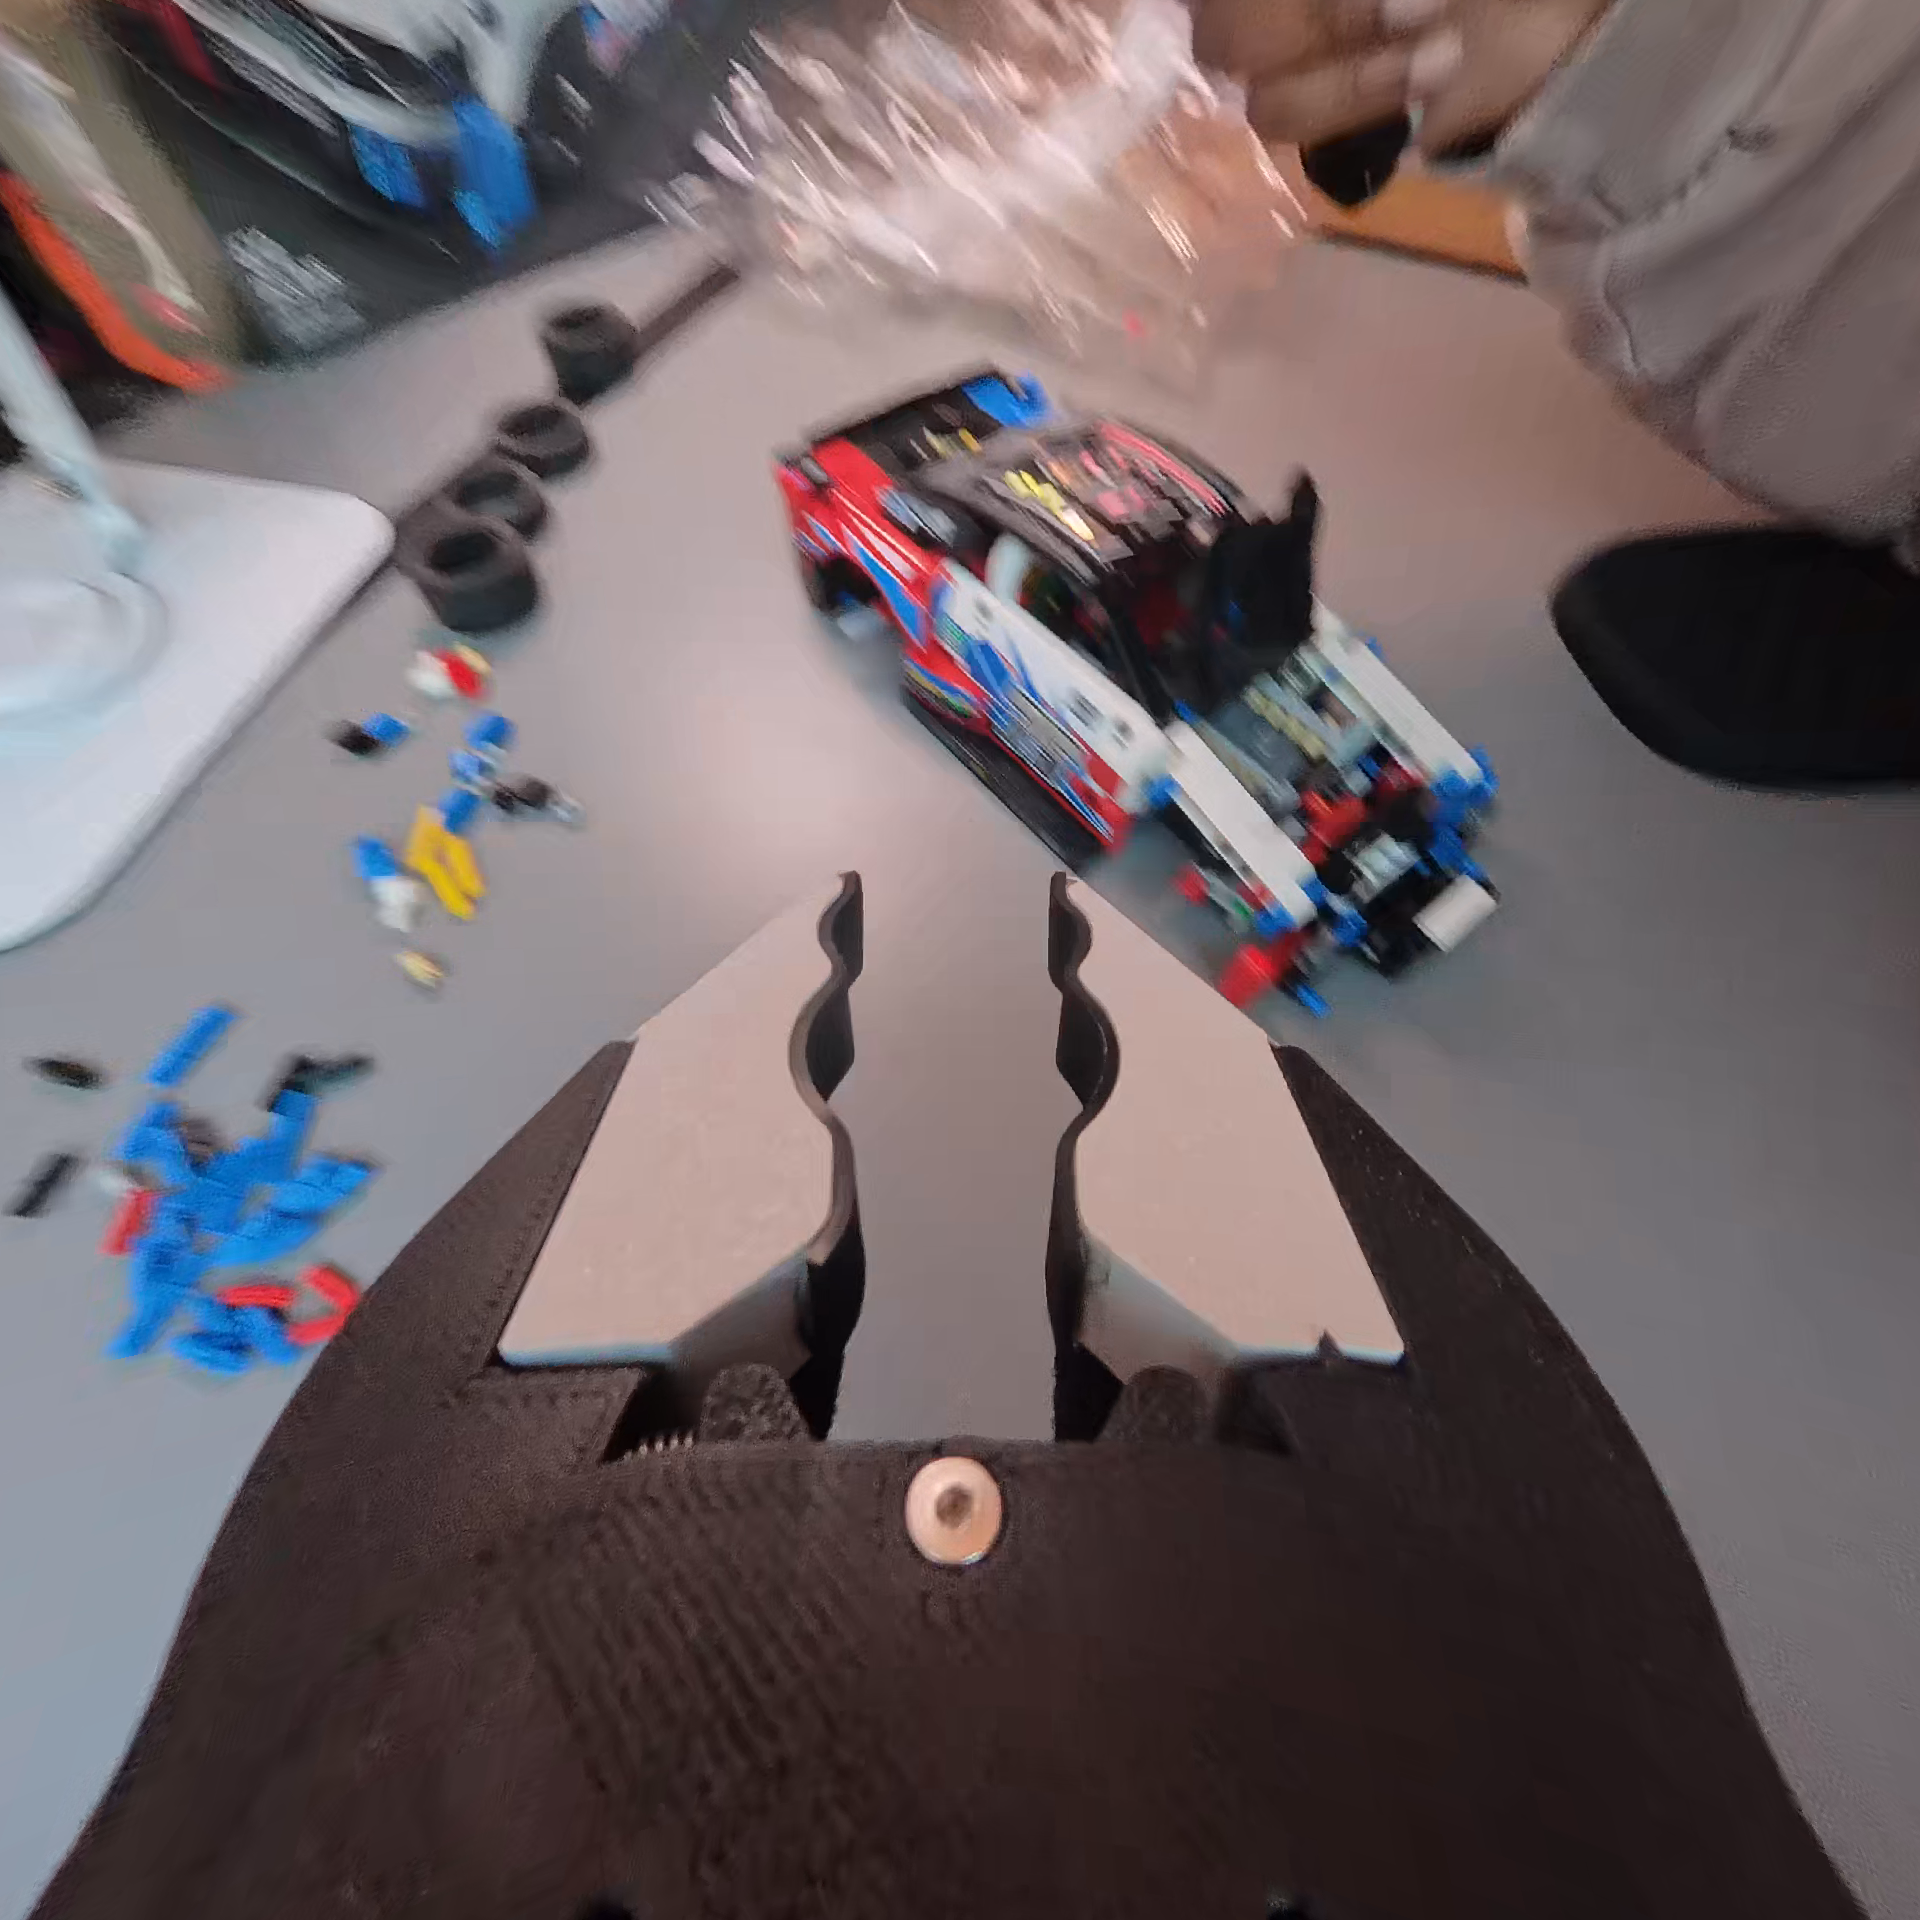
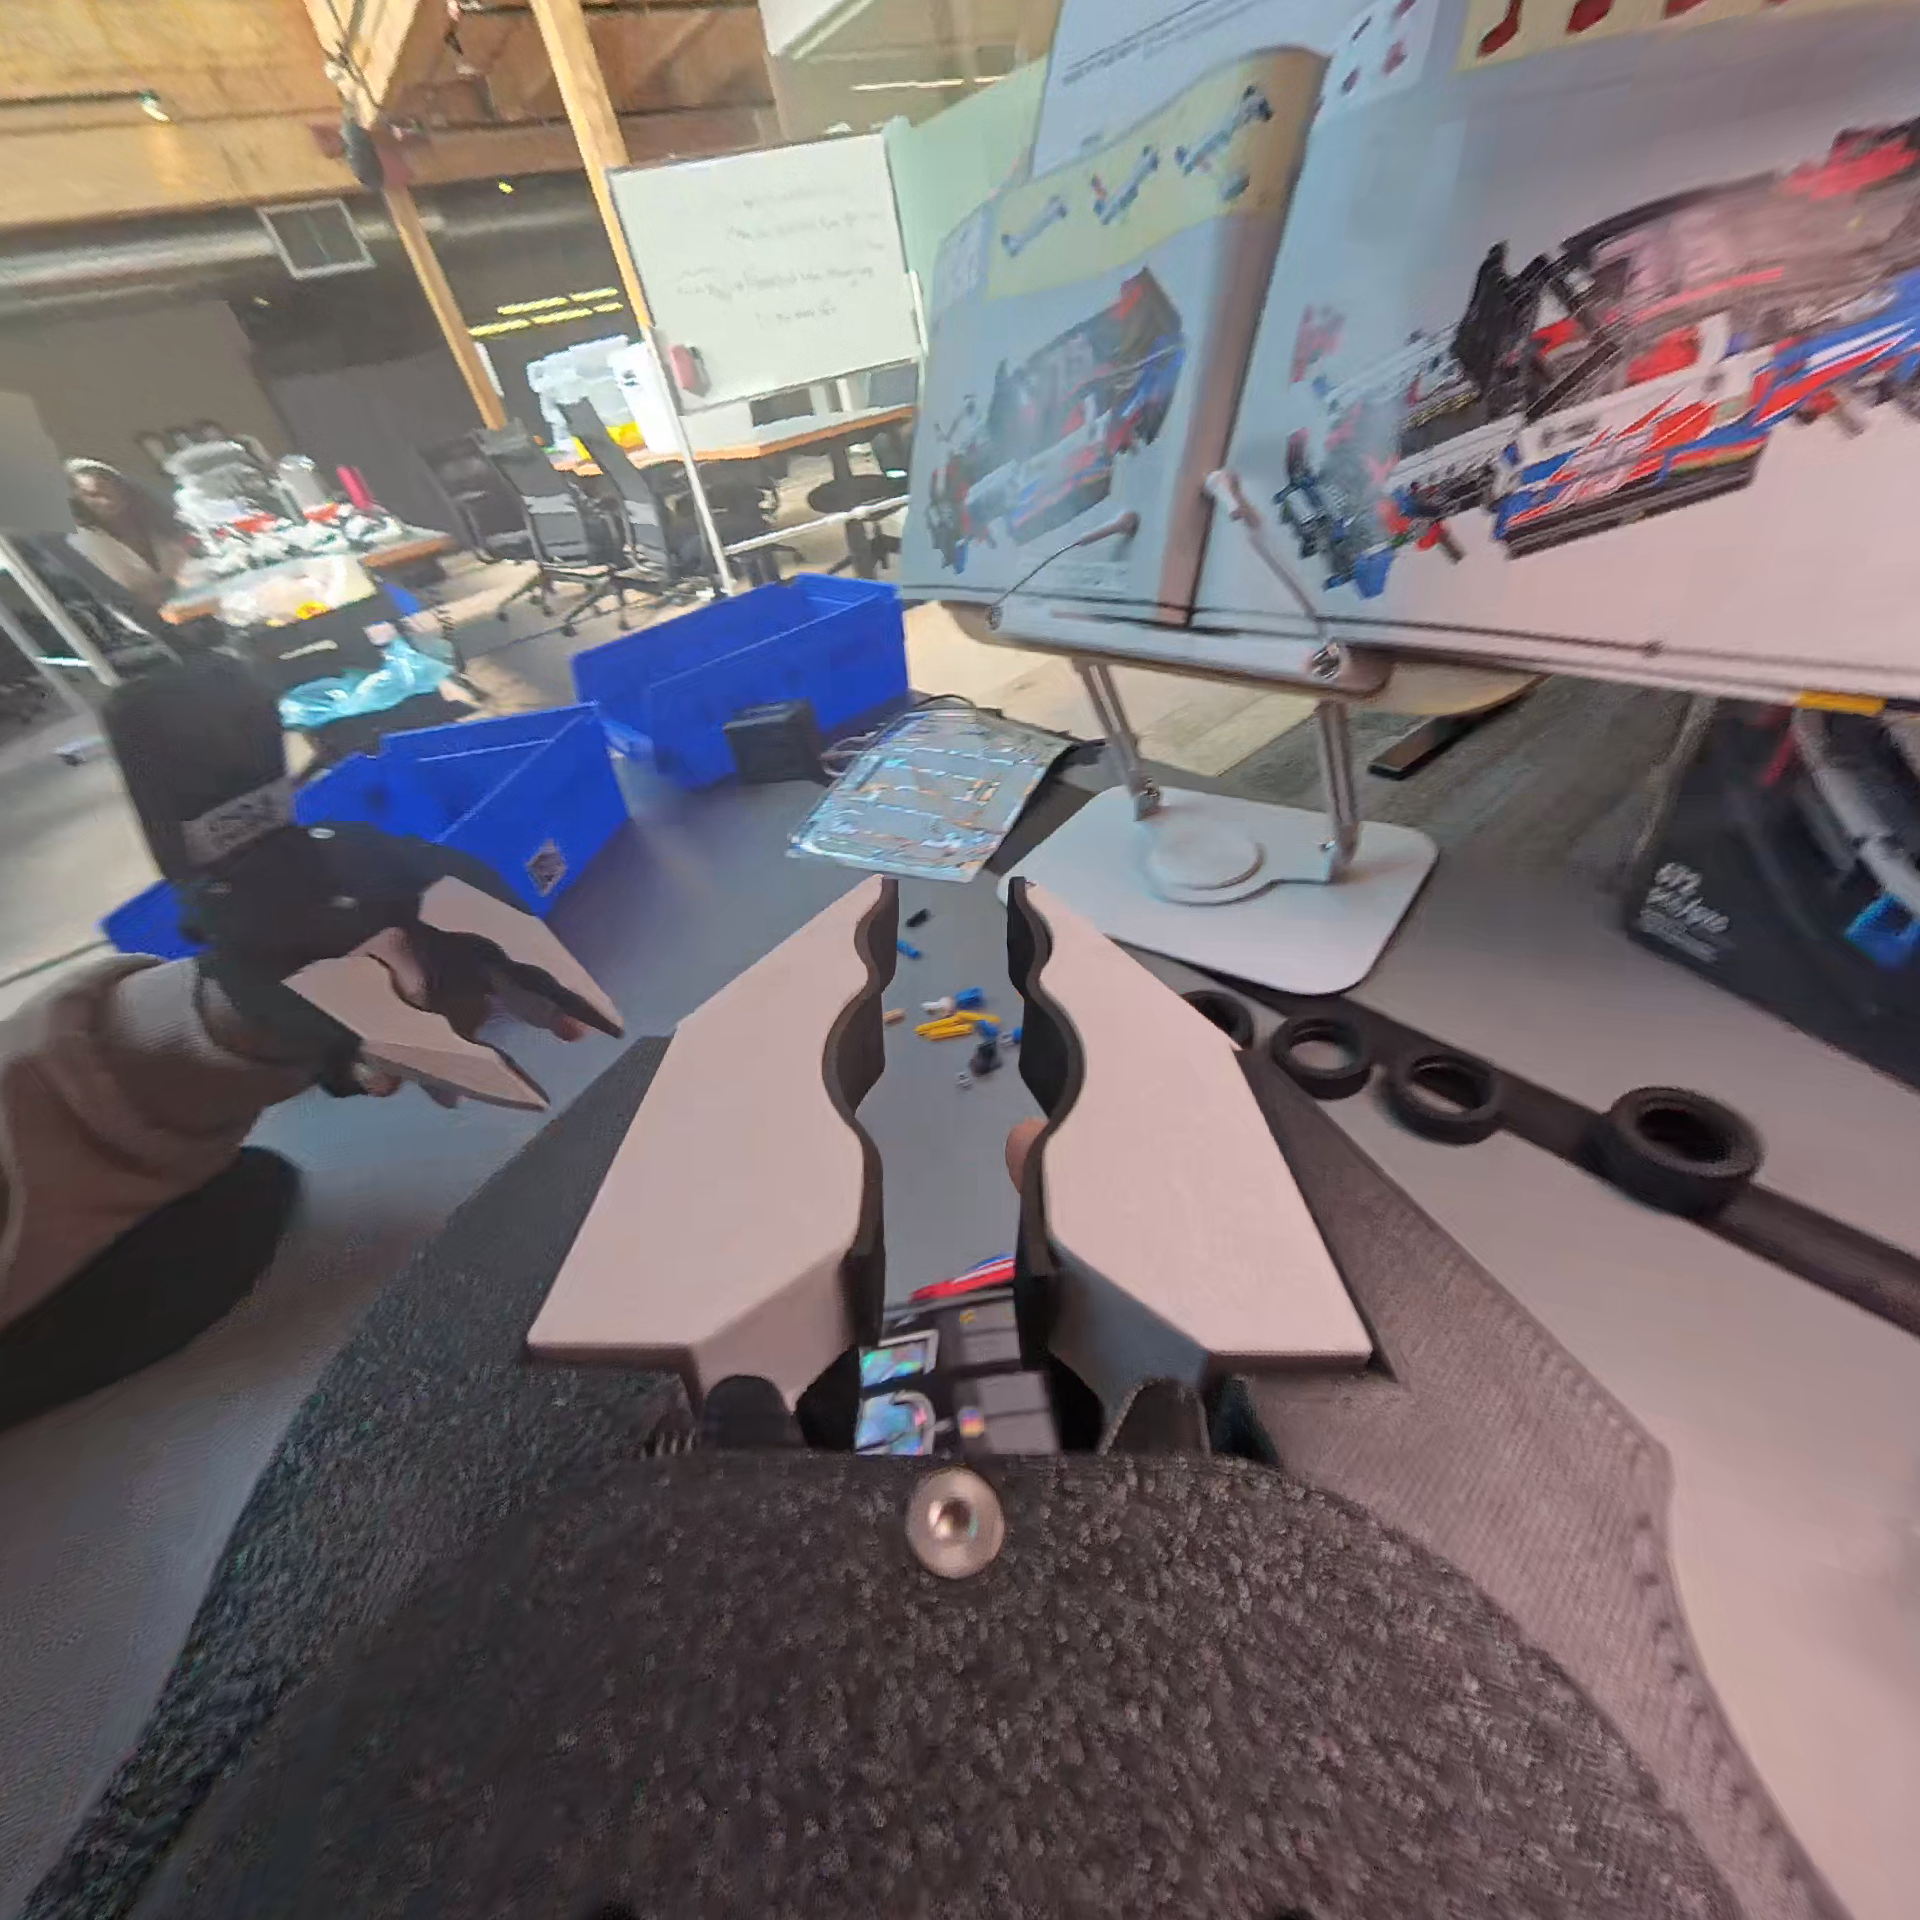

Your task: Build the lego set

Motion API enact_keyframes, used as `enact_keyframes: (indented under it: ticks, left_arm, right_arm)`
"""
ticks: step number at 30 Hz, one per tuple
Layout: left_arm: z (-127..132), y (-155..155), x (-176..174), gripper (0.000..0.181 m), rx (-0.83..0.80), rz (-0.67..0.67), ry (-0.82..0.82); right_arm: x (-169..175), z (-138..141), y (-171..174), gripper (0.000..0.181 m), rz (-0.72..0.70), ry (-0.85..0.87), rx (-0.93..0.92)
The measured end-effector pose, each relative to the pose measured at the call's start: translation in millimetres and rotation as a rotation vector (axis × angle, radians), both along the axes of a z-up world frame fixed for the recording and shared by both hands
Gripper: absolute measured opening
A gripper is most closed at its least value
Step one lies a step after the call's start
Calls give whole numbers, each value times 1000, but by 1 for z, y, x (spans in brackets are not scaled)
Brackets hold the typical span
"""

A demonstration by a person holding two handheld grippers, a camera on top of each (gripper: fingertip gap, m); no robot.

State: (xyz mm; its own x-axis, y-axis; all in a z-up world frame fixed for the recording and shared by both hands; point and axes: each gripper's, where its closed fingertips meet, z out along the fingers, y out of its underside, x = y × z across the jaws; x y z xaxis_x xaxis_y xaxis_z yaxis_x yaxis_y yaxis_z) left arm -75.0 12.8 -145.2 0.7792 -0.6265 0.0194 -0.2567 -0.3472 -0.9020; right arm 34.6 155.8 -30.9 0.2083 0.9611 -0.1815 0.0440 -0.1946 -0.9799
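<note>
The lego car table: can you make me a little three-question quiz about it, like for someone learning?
1. True or false: the left gripper holds a brick.
2. How many loose black tyres lie in a row on the grey table?
A) two B) four C) six
3. Fill in: the building booklet rests open on a white ____.

Key:
1. False. It is open and empty, hovering short of the lego car.
2. B, four.
3. Stand.
</note>
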Motion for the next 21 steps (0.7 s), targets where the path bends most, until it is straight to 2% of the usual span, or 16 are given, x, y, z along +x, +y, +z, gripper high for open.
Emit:
enact_keyframes:
  ticks: [1,3,5,8,10,15,17,20,21]
  left_arm:
    - [22,26,-15,31,76,85,-13]
    - [61,79,-51,29,212,254,17]
    - [87,129,-88,29,293,388,101]
    - [101,190,-135,30,312,514,207]
    - [103,217,-155,31,329,560,256]
    - [91,249,-166,29,390,608,396]
    - [88,254,-166,26,427,627,449]
    - [94,255,-175,1,479,674,461]
    - [93,255,-175,1,475,662,442]
  right_arm:
    - [-10,5,26,18,-52,-18,56]
    - [-37,13,73,18,-147,-79,194]
    - [-73,13,108,18,-192,-182,348]
    - [-129,10,136,18,-205,-311,546]
    - [-163,5,142,19,-183,-369,619]
    - [-209,-4,160,18,-221,-468,683]
    - [-210,-1,165,5,-261,-468,717]
    - [-207,1,163,2,-246,-464,740]
    - [-205,3,164,2,-255,-457,743]
